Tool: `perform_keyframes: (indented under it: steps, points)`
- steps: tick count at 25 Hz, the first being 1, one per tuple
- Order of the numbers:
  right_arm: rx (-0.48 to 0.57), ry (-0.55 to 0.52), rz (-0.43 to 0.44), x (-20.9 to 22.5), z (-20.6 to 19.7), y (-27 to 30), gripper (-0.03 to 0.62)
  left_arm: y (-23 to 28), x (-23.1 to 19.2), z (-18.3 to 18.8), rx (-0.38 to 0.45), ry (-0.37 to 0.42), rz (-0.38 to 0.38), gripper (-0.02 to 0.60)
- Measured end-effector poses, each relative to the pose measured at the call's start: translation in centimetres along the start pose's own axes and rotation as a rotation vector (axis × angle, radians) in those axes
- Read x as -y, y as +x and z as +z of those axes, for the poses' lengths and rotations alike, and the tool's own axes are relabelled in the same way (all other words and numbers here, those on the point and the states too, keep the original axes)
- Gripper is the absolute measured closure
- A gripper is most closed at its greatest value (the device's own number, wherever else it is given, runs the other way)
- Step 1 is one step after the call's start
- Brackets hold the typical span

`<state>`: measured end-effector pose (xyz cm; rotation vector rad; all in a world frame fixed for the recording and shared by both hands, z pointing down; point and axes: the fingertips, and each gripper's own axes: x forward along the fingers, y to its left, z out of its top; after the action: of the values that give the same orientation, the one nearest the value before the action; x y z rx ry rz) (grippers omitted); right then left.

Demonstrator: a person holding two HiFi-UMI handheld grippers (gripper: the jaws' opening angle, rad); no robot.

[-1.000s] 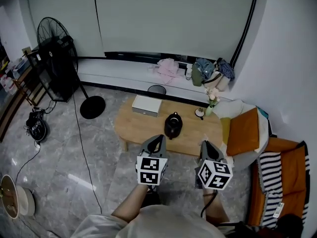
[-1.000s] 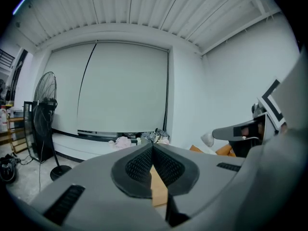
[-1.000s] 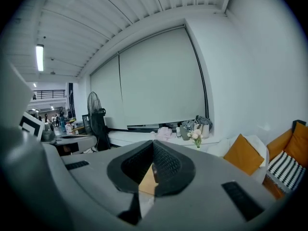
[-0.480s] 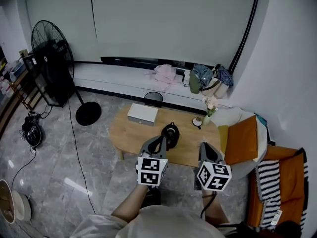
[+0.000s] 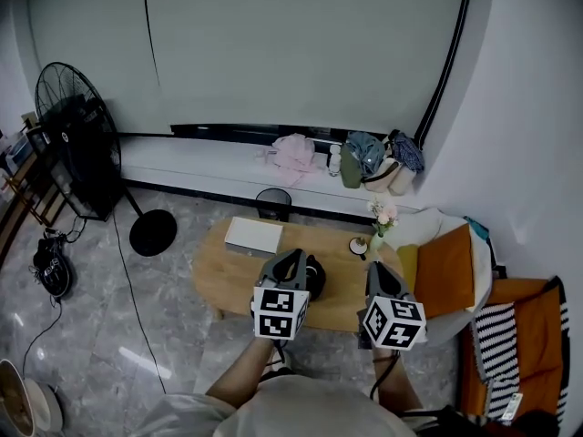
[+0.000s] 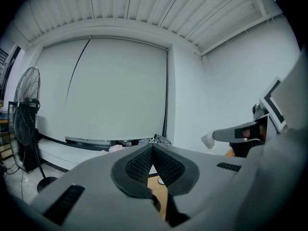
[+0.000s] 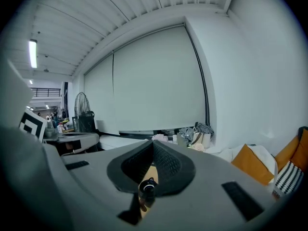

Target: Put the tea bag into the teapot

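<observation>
1. Oval wooden surface [image 5: 223,276] on grey tile floor; standing fan [image 5: 68,139] well off to its left.
2. White box [image 5: 253,235] lying flat on the surface's far-left part.
3. Left tool [image 6: 153,146]: pads pressed together, nothing pinched. Right tool [image 7: 154,142]: same, closed and empty. Held side by side above the near edge.
4. Dark teapot [image 5: 315,276] upright mid-surface, half hidden behind left tool's tip.
5. Flower vase [image 5: 379,226] and small round dish [image 5: 359,245] at far-right edge. Tea bag too small to pick out.
</observation>
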<state>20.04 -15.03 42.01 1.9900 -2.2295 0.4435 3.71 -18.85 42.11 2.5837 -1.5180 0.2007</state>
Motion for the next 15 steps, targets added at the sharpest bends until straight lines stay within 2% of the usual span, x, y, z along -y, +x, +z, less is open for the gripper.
perform_keyframes:
  steps: [15]
  points:
    - [-0.007,-0.015,-0.027,0.6,3.0,8.5,0.56,8.1,-5.0,1.3,-0.004,-0.035,-0.011,0.577]
